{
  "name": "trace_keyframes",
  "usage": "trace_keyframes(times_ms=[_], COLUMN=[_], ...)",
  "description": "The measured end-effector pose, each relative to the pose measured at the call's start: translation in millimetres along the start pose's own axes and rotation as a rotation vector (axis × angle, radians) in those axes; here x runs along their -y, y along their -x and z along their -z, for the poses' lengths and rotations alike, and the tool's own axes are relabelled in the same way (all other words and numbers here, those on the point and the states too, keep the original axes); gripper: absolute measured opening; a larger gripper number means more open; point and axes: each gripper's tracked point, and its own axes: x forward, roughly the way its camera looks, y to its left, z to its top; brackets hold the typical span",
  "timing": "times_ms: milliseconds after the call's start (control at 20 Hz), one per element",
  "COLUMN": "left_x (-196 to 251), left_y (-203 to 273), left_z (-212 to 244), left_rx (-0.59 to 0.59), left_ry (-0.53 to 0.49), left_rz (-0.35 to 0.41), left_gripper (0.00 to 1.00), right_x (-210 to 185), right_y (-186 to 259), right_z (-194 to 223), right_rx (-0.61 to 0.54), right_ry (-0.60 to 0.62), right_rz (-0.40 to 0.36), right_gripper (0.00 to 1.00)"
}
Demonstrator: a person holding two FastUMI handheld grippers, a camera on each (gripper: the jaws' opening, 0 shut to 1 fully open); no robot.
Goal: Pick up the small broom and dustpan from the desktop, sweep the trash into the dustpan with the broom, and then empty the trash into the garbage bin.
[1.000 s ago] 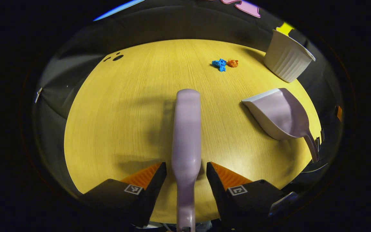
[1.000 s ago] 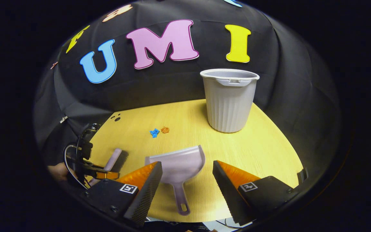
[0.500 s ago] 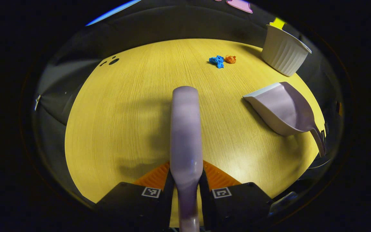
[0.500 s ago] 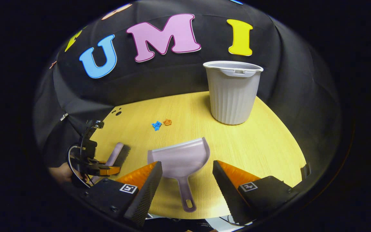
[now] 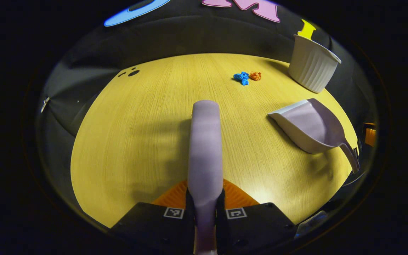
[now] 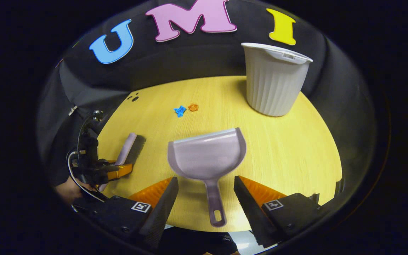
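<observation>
In the left gripper view my left gripper (image 5: 204, 198) is shut on the lilac broom (image 5: 204, 141), whose back runs forward from between the fingers over the yellow table. The same gripper (image 6: 117, 170) shows at the left of the right gripper view, gripping the broom (image 6: 128, 147). My right gripper (image 6: 205, 187) stands open, its fingers either side of the handle of the lilac dustpan (image 6: 207, 156), not touching it. The dustpan (image 5: 310, 124) lies flat on the table. A blue scrap (image 6: 180, 111) and an orange scrap (image 6: 193, 107) of trash lie beyond it.
A white ribbed garbage bin (image 6: 273, 83) stands upright at the far right of the table (image 6: 296, 152), also seen as the bin (image 5: 312, 63) in the left gripper view. Small dark marks (image 5: 129, 73) sit at the far left corner. A hand (image 6: 67, 186) holds the left gripper.
My left gripper has shut on the broom handle, from open a second ago. My right gripper has tilted down and come forward, so the dustpan handle now lies between its open fingers.
</observation>
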Motion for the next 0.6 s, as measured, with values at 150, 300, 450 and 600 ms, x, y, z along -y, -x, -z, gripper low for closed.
trace_keyframes(times_ms=[150, 300, 450, 600], left_x=[1, -1, 1, 2], left_y=[12, 34, 56, 78], left_z=[-4, -11, -13, -10], left_rx=[0.049, 0.097, 0.117, 0.139], left_ry=[-0.003, -0.002, 0.031, 0.083], left_rz=[-0.009, -0.018, -0.012, -0.008], left_gripper=[0.27, 0.27, 0.27, 0.27], right_x=[4, 5, 9, 9], right_y=[-10, -17, -27, -35], right_z=[4, 7, 21, 38], right_rx=[-0.043, -0.074, -0.124, -0.190], right_ry=[0.001, 0.009, 0.027, 0.007], right_rz=[0.012, 0.017, 0.039, 0.024], right_gripper=[0.99, 0.99, 0.99, 0.99])
